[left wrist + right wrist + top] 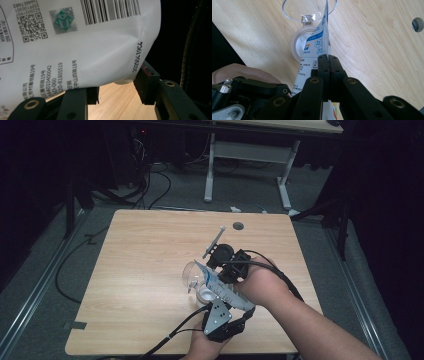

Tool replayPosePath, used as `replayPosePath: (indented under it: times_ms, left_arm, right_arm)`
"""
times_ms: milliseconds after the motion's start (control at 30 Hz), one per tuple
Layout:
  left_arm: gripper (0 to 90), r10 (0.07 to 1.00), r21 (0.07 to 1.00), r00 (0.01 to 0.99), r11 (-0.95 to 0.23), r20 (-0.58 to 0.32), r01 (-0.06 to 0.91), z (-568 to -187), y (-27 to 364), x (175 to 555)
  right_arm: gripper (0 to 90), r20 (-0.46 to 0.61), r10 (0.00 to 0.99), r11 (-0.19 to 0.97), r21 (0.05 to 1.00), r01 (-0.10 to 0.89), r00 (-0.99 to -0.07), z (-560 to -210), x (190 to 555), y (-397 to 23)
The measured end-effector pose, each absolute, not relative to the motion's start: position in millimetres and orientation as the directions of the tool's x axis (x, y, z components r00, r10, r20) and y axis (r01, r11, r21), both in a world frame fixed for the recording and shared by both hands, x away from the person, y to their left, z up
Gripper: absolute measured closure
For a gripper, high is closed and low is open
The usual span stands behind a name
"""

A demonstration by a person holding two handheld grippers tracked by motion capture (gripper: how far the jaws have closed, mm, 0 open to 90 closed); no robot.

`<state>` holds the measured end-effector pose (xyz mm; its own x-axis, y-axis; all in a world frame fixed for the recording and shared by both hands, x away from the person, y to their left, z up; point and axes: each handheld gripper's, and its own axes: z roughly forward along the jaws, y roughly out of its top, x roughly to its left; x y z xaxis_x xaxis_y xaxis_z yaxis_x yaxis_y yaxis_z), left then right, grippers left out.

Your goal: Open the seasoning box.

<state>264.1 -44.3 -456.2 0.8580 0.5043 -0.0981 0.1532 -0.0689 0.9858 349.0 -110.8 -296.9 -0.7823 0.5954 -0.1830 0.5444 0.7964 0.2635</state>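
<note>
Two hand-held grippers hold a white printed pouch (216, 285) over a wooden table (145, 270). The right gripper (328, 58), at 3 o'clock of the pouch, has its jaws clamped together on the pouch's edge. The left gripper (116, 91), at 6 o'clock, has its jaws apart, with the pouch's bulging side between them. A clear lidded cup (308, 11) lies beneath the pouch's tip.

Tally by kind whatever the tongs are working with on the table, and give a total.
White printed pouch: 1
Clear container with its hinged lid open: 1
Tongs: 2, left and right
Total: 4
</note>
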Motion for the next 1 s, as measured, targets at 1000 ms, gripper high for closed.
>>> replayPosePath:
  times_ms: [1000]
  left_arm:
    - [58.9, 0.496, 0.985, 0.864, -0.084, -0.090, 0.150, -459.4, -43.2, 263.9]
  right_arm:
    - [89.8, -0.180, 0.594, 0.797, 0.262, 0.544, -0.784, -298.8, 348.6, -111.5]
